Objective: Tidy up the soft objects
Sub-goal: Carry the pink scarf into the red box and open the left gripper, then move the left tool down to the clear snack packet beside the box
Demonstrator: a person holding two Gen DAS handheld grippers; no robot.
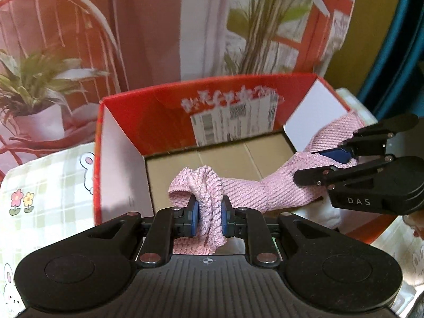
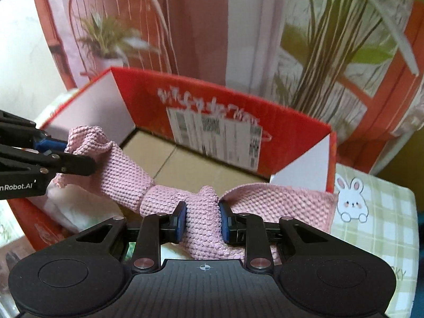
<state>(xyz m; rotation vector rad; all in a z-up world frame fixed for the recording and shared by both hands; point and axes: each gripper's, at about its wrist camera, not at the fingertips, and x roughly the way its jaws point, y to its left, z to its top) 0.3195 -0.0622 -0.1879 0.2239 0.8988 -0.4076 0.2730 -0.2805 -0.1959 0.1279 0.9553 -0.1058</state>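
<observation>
Left wrist view: sits just behind the left gripper, looking forward and down along its fingers into the red box — very near.
Right wrist view: the same seat behind the right gripper, tilted down at the box from its other side.
Facing: both look toward the printed backdrop beyond the box.
Shared ground: box interior, pink knitted cloth strung between them — each view catches the other gripper at its edge.

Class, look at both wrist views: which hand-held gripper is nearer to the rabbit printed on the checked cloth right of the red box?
Right. The right hand-held gripper grips the pink knitted cloth beside the rabbit; the left hand-held gripper holds the cloth's other end, across the red box.
</observation>
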